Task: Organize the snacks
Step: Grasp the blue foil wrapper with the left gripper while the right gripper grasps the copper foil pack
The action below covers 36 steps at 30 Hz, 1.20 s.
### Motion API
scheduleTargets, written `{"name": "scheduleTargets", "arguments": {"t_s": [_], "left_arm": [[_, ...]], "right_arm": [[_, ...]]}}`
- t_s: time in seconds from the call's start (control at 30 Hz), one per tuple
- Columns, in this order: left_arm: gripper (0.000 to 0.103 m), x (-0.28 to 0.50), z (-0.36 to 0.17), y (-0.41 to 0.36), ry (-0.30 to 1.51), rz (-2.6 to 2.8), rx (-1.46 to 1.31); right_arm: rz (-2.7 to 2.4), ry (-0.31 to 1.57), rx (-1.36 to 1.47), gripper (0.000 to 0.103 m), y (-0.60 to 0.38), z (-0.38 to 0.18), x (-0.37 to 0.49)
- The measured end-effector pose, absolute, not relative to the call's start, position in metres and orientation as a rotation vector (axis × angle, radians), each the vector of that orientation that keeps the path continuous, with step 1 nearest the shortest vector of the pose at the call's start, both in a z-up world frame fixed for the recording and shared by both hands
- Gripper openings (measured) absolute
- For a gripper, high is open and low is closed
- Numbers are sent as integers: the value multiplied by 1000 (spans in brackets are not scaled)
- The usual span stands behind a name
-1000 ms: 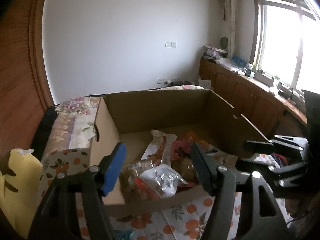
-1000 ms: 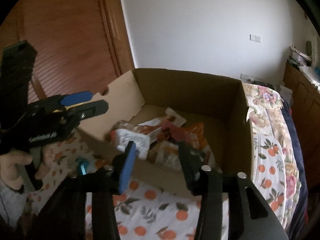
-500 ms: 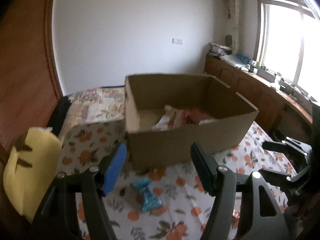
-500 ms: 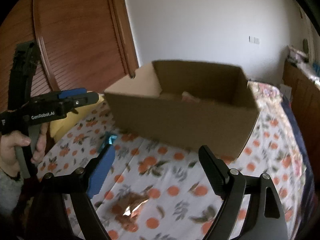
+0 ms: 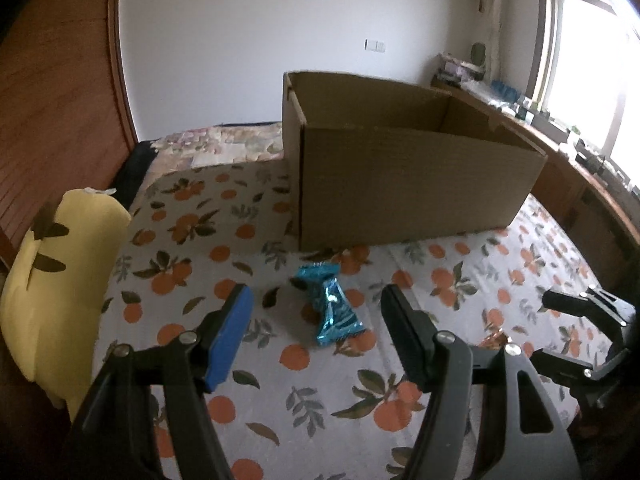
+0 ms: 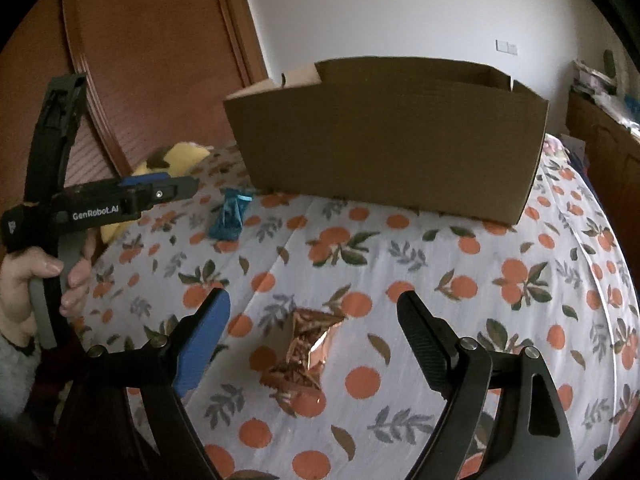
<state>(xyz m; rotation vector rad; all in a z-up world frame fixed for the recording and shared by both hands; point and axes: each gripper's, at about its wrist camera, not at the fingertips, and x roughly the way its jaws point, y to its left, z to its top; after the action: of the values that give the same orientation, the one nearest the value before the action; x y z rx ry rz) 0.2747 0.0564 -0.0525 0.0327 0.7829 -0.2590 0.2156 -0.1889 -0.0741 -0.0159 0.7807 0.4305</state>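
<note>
Hiding its contents, cardboard box [image 5: 412,184]; both grippers [image 5: 316,312] [image 6: 314,326] agape over blue packet [image 5: 330,304], copper packet [image 6: 306,352].

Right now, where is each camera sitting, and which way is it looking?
Left wrist view: sits on the left gripper, looking down along its open jaws at a blue snack packet on the orange-print sheet; the right gripper shows at the right edge.
Right wrist view: sits on the right gripper, looking down at a copper foil snack packet between its open jaws; the left gripper and the hand holding it show at left.
Both views share the cardboard box, the blue packet, the sheet and a yellow plush toy.
</note>
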Motion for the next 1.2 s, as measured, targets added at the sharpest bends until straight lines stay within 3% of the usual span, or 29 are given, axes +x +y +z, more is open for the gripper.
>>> {"name": "scheduleTargets", "arguments": {"t_s": [0.53,0.7,0.8,0.83,1.2], "left_arm": [[65,317,-96,23,929,-253,132],[56,321,-102,17,935,-243,133],[39,319,-102,15,927,-245,137],[23,318,-102,15,921,-248,142],[21,267,-79,17,841,-277,75]], "right_arm": [[428,864,12,87,-192,-96,230],[422,875,38,87,-196,-97,232],[415,866,38,87,-197,-96,231],[414,864,34,87,-197,-96,230],[406,861,-44,84,-184,-98,226]]}}
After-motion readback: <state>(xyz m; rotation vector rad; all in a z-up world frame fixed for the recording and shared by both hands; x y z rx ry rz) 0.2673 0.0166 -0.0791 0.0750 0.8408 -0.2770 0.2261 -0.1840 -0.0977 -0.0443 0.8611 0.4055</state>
